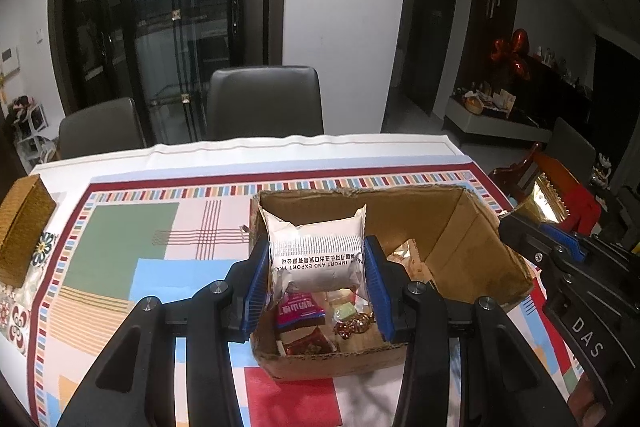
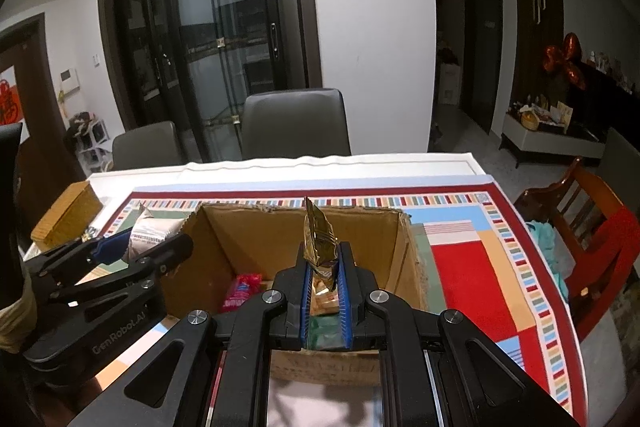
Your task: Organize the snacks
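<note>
Left gripper (image 1: 316, 267): jaws clamp the white packet (image 1: 316, 247) over the cardboard box (image 1: 460, 227).
Right gripper (image 2: 325, 287): jaws pinch a gold wrapper (image 2: 320, 243) above the box.
Risk: both packets released together could collide (or snag the rim).
Views: only the left wrist shows the loose sweets (image 1: 352, 323) inside.

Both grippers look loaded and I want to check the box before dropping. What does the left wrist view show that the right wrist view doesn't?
Only the left wrist view: small candies and red packets on the box floor.
Only the right: a pink packet inside, and a red wooden chair.
Both: the cardboard box, the white packet in the left gripper, the gold packet in the right gripper.
</note>
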Tool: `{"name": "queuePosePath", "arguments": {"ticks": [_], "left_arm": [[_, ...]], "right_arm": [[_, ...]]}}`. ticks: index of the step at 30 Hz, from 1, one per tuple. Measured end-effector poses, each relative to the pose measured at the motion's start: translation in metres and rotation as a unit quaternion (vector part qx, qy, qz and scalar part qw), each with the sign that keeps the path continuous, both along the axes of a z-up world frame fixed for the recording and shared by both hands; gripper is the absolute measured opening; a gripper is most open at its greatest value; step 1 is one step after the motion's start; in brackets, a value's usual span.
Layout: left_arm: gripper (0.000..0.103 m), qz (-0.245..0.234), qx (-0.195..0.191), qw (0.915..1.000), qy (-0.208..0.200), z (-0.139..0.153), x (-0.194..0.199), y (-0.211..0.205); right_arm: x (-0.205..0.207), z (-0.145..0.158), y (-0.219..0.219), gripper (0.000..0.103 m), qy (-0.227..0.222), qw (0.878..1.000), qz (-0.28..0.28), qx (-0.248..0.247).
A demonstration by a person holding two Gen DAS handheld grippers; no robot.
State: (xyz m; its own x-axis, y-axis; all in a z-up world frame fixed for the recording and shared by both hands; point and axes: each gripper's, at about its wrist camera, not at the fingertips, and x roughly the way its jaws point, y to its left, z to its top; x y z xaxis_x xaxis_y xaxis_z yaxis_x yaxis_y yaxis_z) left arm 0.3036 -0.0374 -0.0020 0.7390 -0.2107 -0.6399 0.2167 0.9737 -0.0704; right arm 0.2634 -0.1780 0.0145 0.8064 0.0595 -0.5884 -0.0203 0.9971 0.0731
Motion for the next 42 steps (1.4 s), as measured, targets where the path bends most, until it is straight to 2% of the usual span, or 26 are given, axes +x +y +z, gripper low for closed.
{"name": "queuePosePath", "arguments": {"ticks": [7, 8, 10, 13, 19, 22, 27, 42], "left_arm": [[0.050, -0.003, 0.003, 0.9999, 0.010, -0.007, 0.004, -0.002], [0.052, -0.003, 0.003, 0.9999, 0.011, -0.007, 0.003, -0.001], [0.059, 0.000, 0.003, 0.9999, 0.013, -0.007, 0.003, 0.000], [0.067, 0.005, 0.008, 0.9999, 0.008, -0.005, 0.000, 0.001], [0.086, 0.017, 0.017, 0.9997, 0.002, -0.002, -0.005, 0.004], [0.094, 0.025, 0.019, 0.9995, 0.000, -0.001, -0.009, 0.007], [0.098, 0.031, 0.023, 0.9993, -0.005, 0.004, -0.017, 0.009], [0.100, 0.043, 0.022, 0.9984, -0.029, 0.026, -0.058, 0.017]], "right_arm": [[0.009, -0.008, 0.001, 0.015, 0.016, 1.000, 0.008, -0.005], [0.010, -0.009, 0.002, 0.018, 0.017, 1.000, 0.008, -0.008], [0.010, -0.008, 0.002, 0.043, 0.017, 1.000, 0.005, -0.013], [0.007, -0.006, 0.000, 0.060, 0.008, 1.000, -0.003, -0.017], [0.002, 0.000, -0.005, 0.073, 0.001, 1.000, -0.019, -0.024], [-0.001, 0.002, -0.005, 0.077, -0.003, 0.999, -0.026, -0.030], [-0.008, 0.008, -0.006, 0.079, -0.010, 0.999, -0.034, -0.035], [-0.047, 0.025, -0.007, 0.079, -0.030, 0.998, -0.042, -0.044]]}}
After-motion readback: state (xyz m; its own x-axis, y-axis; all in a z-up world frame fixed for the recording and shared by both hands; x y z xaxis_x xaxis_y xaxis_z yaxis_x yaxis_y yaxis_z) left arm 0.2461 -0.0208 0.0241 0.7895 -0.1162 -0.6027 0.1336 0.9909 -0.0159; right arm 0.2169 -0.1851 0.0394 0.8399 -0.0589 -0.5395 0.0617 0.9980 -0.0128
